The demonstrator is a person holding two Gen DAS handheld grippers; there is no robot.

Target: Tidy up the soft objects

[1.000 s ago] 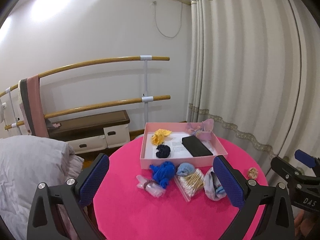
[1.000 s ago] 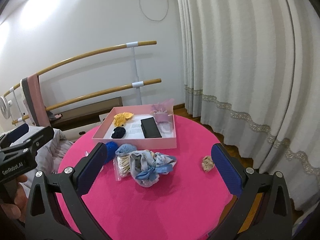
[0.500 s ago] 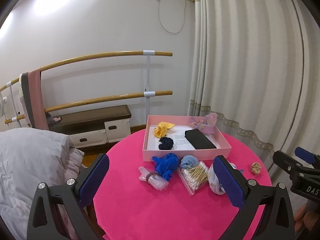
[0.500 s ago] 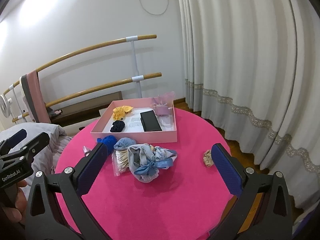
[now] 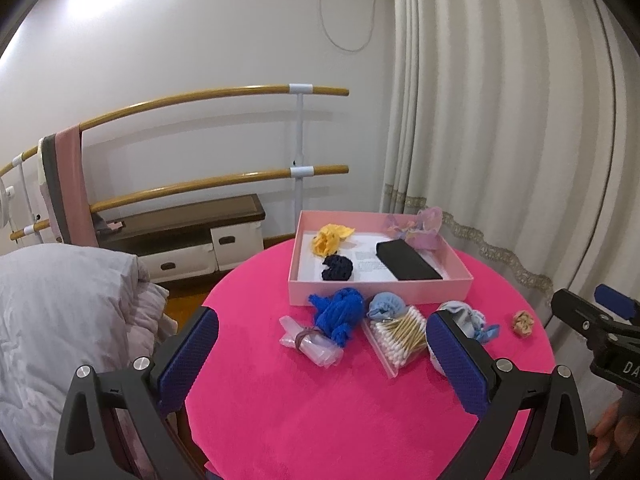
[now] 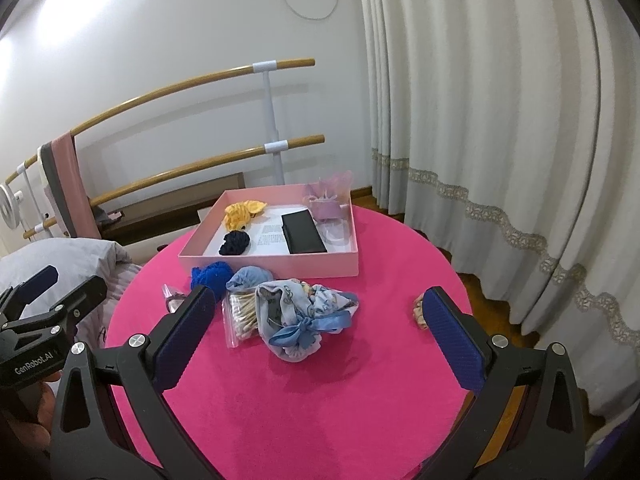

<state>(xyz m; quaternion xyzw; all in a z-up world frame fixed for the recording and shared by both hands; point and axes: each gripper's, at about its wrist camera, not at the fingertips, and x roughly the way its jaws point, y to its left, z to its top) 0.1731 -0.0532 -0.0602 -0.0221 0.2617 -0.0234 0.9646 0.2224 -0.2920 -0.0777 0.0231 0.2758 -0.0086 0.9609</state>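
Observation:
A pink box (image 5: 380, 291) (image 6: 268, 267) stands at the far side of the round pink table (image 5: 320, 408) (image 6: 320, 392). It holds a yellow scrunchie (image 5: 330, 238) (image 6: 240, 214), a navy scrunchie (image 5: 338, 269) (image 6: 235, 243), a black case (image 5: 408, 260) (image 6: 302, 234) and a lilac pouch (image 5: 418, 230) (image 6: 330, 200). In front lie a bright blue scrunchie (image 5: 340, 314) (image 6: 210, 274), a light blue scrunchie (image 5: 386, 306) (image 6: 248, 278), a patterned blue cloth bundle (image 6: 300, 316) (image 5: 470, 316) and a beige scrunchie (image 5: 523, 322). My left gripper (image 5: 320, 364) and right gripper (image 6: 316, 340) are open and empty above the table's near side.
A bag of cotton swabs (image 5: 400, 334) (image 6: 242, 314) and a clear plastic packet (image 5: 310, 342) lie among the soft things. A grey duvet (image 5: 60, 320) is at the left, wooden rails (image 5: 200, 98) and a low cabinet (image 5: 180, 236) behind, curtains (image 5: 500, 120) at the right.
Both grippers have tilted down and moved a little closer to the table; the objects sit lower and nearer in both views. Nothing on the table has moved.

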